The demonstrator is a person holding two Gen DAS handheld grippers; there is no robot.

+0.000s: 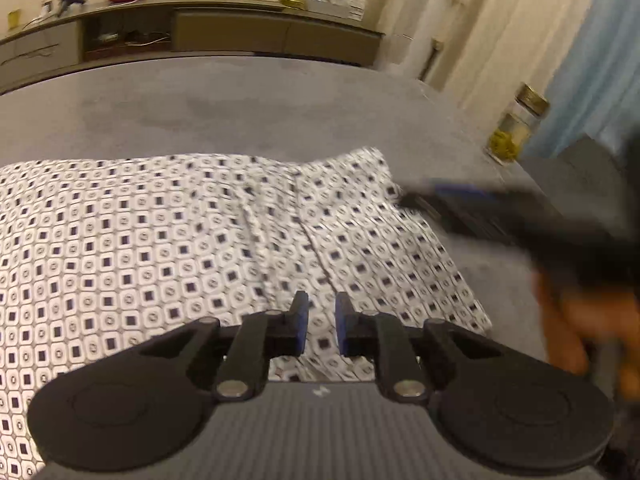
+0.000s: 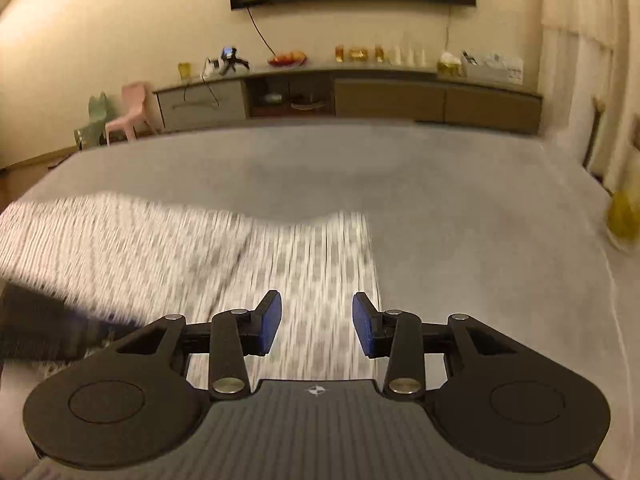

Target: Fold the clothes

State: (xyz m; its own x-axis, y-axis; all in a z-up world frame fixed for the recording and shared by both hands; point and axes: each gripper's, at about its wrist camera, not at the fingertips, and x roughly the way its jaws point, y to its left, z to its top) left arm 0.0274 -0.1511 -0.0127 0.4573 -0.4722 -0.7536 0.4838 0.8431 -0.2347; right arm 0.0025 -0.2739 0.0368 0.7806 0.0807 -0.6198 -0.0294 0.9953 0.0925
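A white garment with a pattern of dark squares (image 1: pixel 168 240) lies spread flat on the grey table (image 1: pixel 240 112). My left gripper (image 1: pixel 322 320) hovers over its near right part, jaws a little apart, holding nothing. My right gripper shows blurred in the left wrist view (image 1: pixel 460 204) at the garment's right edge. In the right wrist view the right gripper (image 2: pixel 317 326) is open and empty above the garment (image 2: pixel 200 248), which is motion-blurred. The left gripper (image 2: pixel 60 332) appears as a dark blur at the lower left.
A glass jar with yellow contents (image 1: pixel 516 128) stands near the table's right edge and also shows in the right wrist view (image 2: pixel 624 216). A long low cabinet (image 2: pixel 360 96) with small items runs along the far wall. A pink chair (image 2: pixel 132 112) stands at left.
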